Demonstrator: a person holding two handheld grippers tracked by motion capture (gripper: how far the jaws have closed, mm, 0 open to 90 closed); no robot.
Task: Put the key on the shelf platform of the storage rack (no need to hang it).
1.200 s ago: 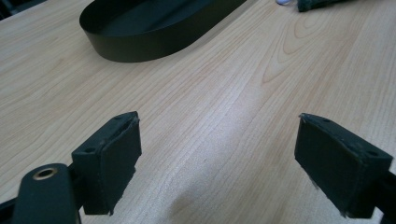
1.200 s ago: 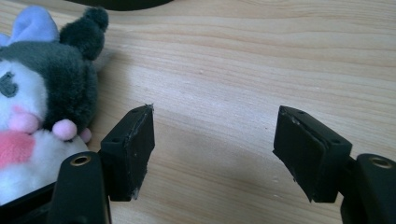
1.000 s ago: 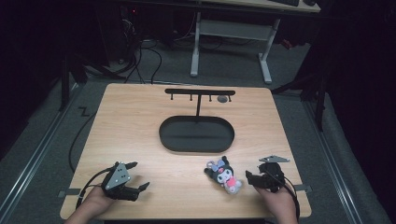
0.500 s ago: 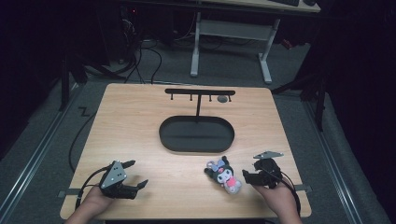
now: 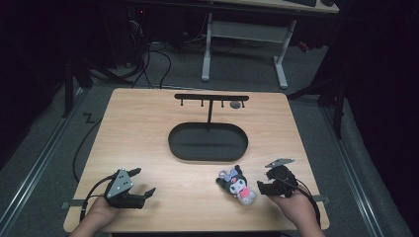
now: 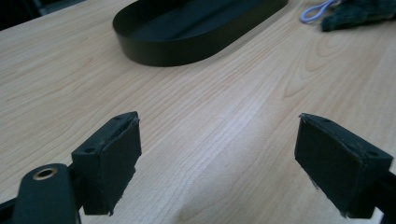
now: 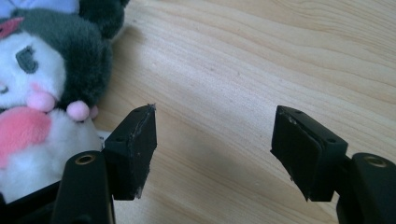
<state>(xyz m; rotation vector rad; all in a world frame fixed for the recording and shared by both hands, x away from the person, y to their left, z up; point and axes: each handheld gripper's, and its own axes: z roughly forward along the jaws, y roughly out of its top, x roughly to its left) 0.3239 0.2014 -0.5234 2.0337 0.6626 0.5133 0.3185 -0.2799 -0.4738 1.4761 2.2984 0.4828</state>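
A small plush toy (image 5: 235, 183) with a black hood, white face and pink body lies on the wooden table (image 5: 148, 133) near the front right. My right gripper (image 5: 264, 186) rests just right of it, open, with bare wood between its jaws; the plush (image 7: 42, 93) lies beside the left jaw. My left gripper (image 5: 144, 194) sits at the front left, open over bare wood. A black oval tray (image 5: 208, 141) lies at the table's middle, its wall (image 6: 154, 49) ahead of the left jaws. The plush's lilac loop (image 6: 314, 10) shows far off.
A black T-shaped rack (image 5: 211, 98) with small hooks stands behind the tray, a round dark item (image 5: 235, 104) hanging at its right end. Cables trail from both grippers off the front edge. A white desk frame (image 5: 242, 34) stands on the floor beyond the table.
My right gripper has drifted slightly toward the front edge and turned a little. The left gripper has shifted slightly nearer the front edge. The plush has not moved.
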